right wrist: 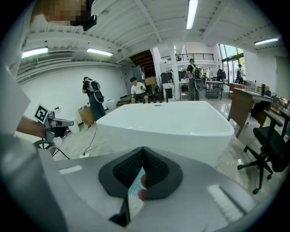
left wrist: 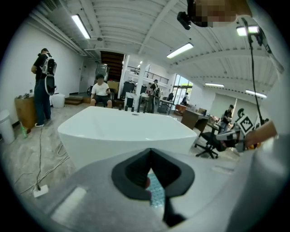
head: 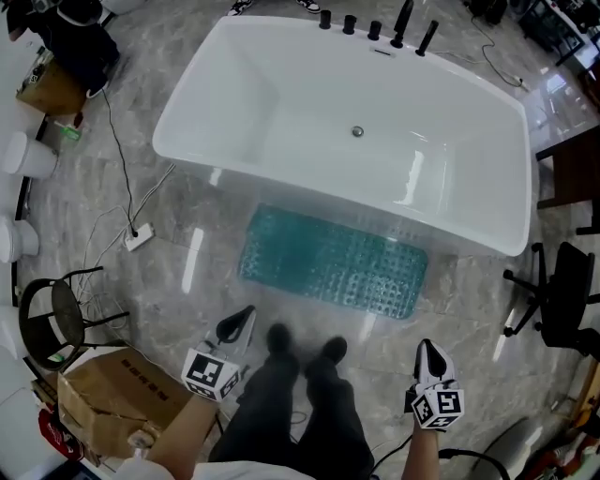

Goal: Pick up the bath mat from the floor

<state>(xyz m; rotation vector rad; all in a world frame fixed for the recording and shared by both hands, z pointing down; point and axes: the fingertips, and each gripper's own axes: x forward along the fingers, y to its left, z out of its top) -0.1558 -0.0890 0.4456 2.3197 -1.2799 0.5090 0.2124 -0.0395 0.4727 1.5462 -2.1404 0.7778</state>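
A teal, bumpy bath mat (head: pixel 334 262) lies flat on the grey marble floor along the near side of a white bathtub (head: pixel 281 103). In the head view my left gripper (head: pixel 246 314) hangs shut and empty near the mat's near left corner, short of its edge. My right gripper (head: pixel 427 349) is also shut and empty, below the mat's right end and apart from it. A sliver of the mat (left wrist: pixel 156 192) shows through the shut jaws in the left gripper view, and another sliver of the mat (right wrist: pixel 134 184) in the right gripper view.
The person's legs and black shoes (head: pixel 305 349) stand between the grippers. A cardboard box (head: pixel 117 394) and a stool (head: pixel 61 314) sit at the left, a power strip (head: pixel 139 238) with cables on the floor, a black office chair (head: pixel 562 300) at the right. Black taps (head: pixel 375 28) line the tub's far rim.
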